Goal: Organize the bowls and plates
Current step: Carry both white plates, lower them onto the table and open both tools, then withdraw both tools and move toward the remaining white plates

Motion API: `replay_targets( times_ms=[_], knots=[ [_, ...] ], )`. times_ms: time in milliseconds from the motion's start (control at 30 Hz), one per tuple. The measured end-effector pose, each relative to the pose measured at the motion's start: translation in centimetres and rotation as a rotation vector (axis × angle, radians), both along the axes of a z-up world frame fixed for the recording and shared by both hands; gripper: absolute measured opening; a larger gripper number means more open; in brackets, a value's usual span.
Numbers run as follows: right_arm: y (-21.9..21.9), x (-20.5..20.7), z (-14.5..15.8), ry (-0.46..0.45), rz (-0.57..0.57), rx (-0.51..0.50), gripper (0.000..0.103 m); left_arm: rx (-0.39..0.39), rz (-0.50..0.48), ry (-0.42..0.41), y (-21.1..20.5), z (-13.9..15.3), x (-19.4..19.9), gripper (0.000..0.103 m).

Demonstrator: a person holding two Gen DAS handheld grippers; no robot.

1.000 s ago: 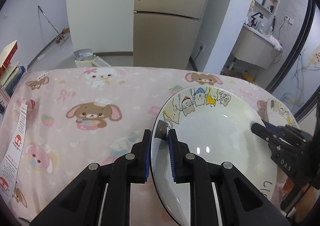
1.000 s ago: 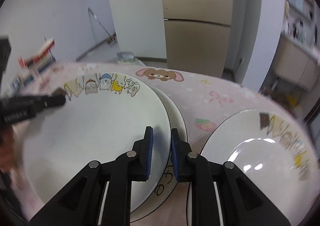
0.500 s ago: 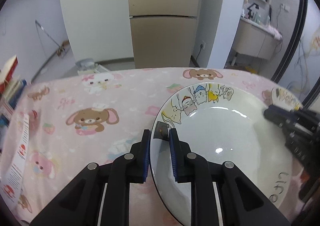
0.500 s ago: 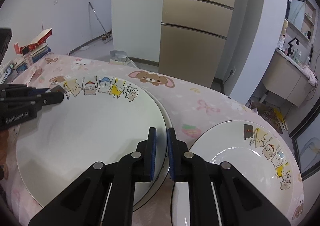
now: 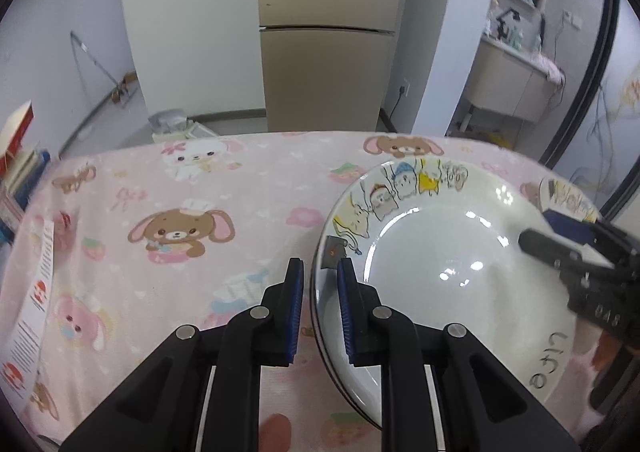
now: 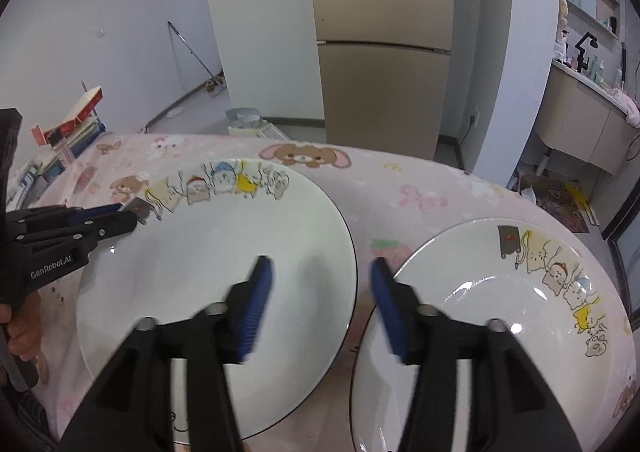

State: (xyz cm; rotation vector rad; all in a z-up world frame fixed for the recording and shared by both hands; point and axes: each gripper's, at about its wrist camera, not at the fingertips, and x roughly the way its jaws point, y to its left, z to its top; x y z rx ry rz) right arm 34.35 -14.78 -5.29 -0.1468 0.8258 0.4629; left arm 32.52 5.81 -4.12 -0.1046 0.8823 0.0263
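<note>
The left claw (image 5: pixel 319 284) pinches the rim of the cartoon plate (image 5: pixel 448 260), steadying it on the pink table (image 5: pixel 168 187) — apparently atop another plate. The right claw (image 6: pixel 320 284) is opening, its pads off the rim, beside a second plate (image 6: pixel 500 316).

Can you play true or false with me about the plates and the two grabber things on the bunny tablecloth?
1. The left gripper is clamped on the rim of the cartoon plate. True.
2. The right gripper is squeezing that plate tight. False: its jaws are opening, standing wide with the plate's edge between them, not pressed.
3. A second plate sits on the table to the right of the first, in the right wrist view. True.
4. The tablecloth is plain blue. False: it is pink with bears and bunnies.
5. The plates are full of food. False: both are empty.
</note>
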Motion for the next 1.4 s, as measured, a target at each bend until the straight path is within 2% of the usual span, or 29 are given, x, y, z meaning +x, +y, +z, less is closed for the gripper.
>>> replay_targets(
  times_ms=[33,67,100,133,167,200,333,433,667,833,1033,1200,1400],
  knots=[
    [-0.1,-0.1,0.2,-0.006,-0.008,0.010,0.084,-0.008,0.009,-0.010,0.3,0.3,-0.1,0.020],
    [-0.3,-0.1,0.4,-0.013,-0.013,0.022,0.091,-0.007,0.013,-0.016,0.4,0.5,-0.1,0.022],
    [-0.4,-0.1,0.7,-0.022,-0.015,0.043,0.099,-0.005,0.015,-0.026,0.5,0.7,-0.2,0.039],
    [-0.7,-0.2,1.0,-0.028,-0.019,0.066,0.101,-0.006,0.015,-0.039,0.6,1.0,-0.4,0.080],
    [-1.0,-0.1,1.3,-0.025,-0.029,0.084,0.102,-0.011,0.016,-0.060,0.7,1.4,-0.5,0.099],
    [-1.4,0.0,1.6,-0.015,-0.048,0.106,0.103,-0.017,0.024,-0.098,0.7,1.8,-0.8,0.103],
    [-2.6,0.6,2.8,0.025,-0.080,0.206,0.103,-0.006,0.039,-0.133,0.5,3.1,-1.1,0.103],
    [-3.1,0.3,4.2,-0.009,-0.088,0.210,0.103,0.011,0.052,-0.162,0.4,4.2,-1.6,0.103],
    [-3.3,-0.9,7.7,-0.067,-0.090,0.208,0.103,-0.006,0.035,-0.253,-0.1,8.2,-3.7,0.103],
    [-1.9,-4.0,12.2,-0.208,-0.045,0.147,0.103,-0.015,0.001,-0.319,-0.8,11.6,-5.8,0.103],
    [-1.4,-8.3,17.4,-0.328,0.033,0.185,0.103,-0.045,-0.117,-0.408,-3.2,15.9,-9.2,0.103],
    [-2.0,-11.5,20.3,-0.417,0.054,0.217,0.103,-0.059,-0.176,-0.476,-5.2,18.4,-11.6,0.103],
    [-2.7,-14.1,22.5,-0.485,0.072,0.228,0.103,-0.141,-0.223,-0.505,-5.9,20.4,-13.6,0.103]
  ],
)
